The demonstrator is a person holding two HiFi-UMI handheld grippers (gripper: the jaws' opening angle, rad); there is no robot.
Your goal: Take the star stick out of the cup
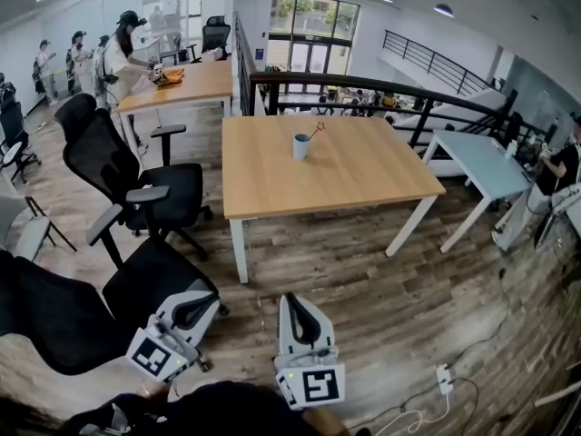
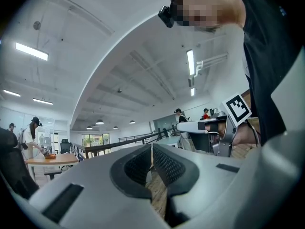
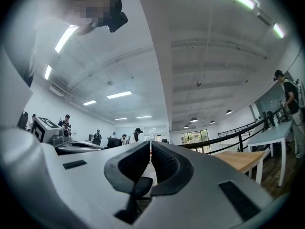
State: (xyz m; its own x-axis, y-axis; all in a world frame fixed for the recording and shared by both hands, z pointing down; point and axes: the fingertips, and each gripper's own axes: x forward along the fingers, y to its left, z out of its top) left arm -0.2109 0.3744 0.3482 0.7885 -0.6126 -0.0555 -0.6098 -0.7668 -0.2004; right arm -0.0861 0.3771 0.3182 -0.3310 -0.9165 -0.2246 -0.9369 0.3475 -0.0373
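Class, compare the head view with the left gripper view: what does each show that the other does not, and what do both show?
Head view only: the pale blue cup holding the thin star stick, standing on the square wooden table. Left gripper view only: the left gripper with its grey jaws closed together and nothing between them, and the long ceiling light. Both: the right gripper with its marker cube, and the person in a dark cap at the far wooden desk.

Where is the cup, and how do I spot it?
Find the big wooden table in the middle of the room. The cup stands alone on it, left of centre. It is small and pale blue-grey, with a thin star stick leaning out to its right.
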